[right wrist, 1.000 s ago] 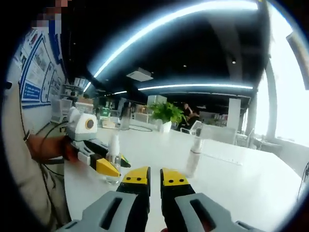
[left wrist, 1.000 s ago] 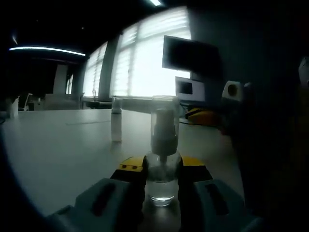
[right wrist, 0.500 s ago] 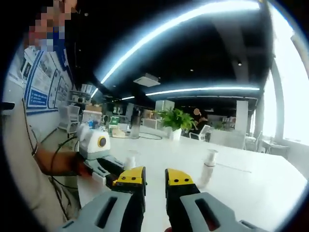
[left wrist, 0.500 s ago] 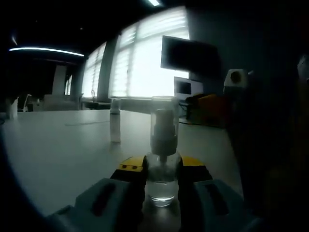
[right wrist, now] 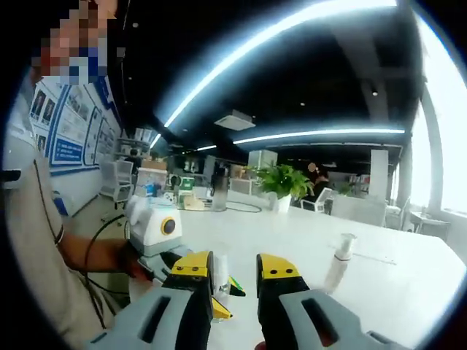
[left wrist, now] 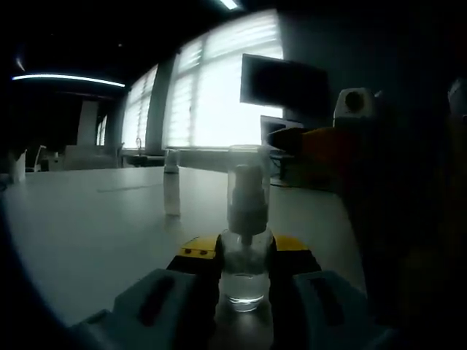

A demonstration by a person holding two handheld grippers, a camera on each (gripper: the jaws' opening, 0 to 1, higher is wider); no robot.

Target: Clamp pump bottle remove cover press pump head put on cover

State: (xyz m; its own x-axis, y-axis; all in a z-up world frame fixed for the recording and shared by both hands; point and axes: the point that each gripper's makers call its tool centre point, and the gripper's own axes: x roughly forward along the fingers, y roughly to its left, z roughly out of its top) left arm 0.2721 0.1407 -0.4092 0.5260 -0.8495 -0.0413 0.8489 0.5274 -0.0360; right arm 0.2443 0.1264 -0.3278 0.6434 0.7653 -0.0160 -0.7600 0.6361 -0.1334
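Right tongs (right wrist: pixel 235 273) now above pump bottle (left wrist: pixel 244 248) in left tongs (left wrist: pixel 244 257).

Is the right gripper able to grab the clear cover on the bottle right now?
Probably yes. The right gripper is open, with the bottle showing between its fingers. The left gripper clamps the bottle low down, so the cover sticks up free.

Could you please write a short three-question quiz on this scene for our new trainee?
1. True or false: the clear cover is already off the pump bottle.
2. What holds the pump bottle? A) left gripper B) right gripper C) a bare hand
3. Fill in: the second bottle stands ____ on the white table.

Key: 1 false; 2 A; 3 upright.
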